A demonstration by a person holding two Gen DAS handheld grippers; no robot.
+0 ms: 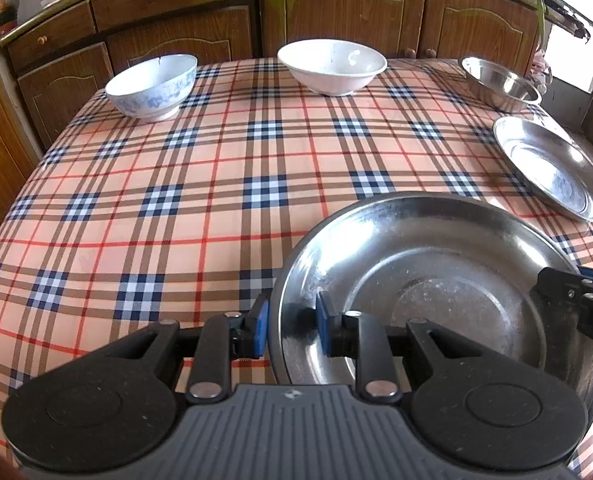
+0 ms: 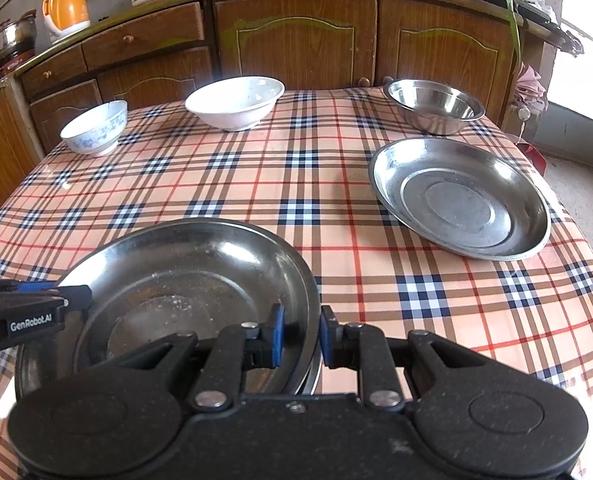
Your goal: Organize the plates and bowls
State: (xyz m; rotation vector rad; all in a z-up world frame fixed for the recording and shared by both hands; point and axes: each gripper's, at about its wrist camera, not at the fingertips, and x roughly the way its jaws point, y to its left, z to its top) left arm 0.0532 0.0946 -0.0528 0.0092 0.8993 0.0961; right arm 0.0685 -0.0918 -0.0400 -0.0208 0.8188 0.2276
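A wide steel plate (image 1: pixel 436 264) (image 2: pixel 184 272) lies at the near edge of the checked table. My left gripper (image 1: pixel 293 330) (image 2: pixel 76 294) is shut on its left rim, one blue pad inside and one outside. On the opposite rim my right gripper (image 2: pixel 302 336) (image 1: pixel 548 284) is shut the same way. A second rim seems to show just under the plate in the right wrist view. Another steel plate (image 1: pixel 552 172) (image 2: pixel 460 200) lies to the right. Along the far edge stand a steel bowl (image 1: pixel 500 82) (image 2: pixel 436 106), a white bowl (image 1: pixel 332 66) (image 2: pixel 236 102) and a blue-patterned bowl (image 1: pixel 152 86) (image 2: pixel 96 128).
The table (image 1: pixel 176 200) wears a plaid cloth. Brown wooden cabinets (image 1: pixel 336 8) run behind it, close to the far edge. An orange kettle (image 2: pixel 64 10) and a steel pot (image 2: pixel 8 38) sit on the counter at the back left.
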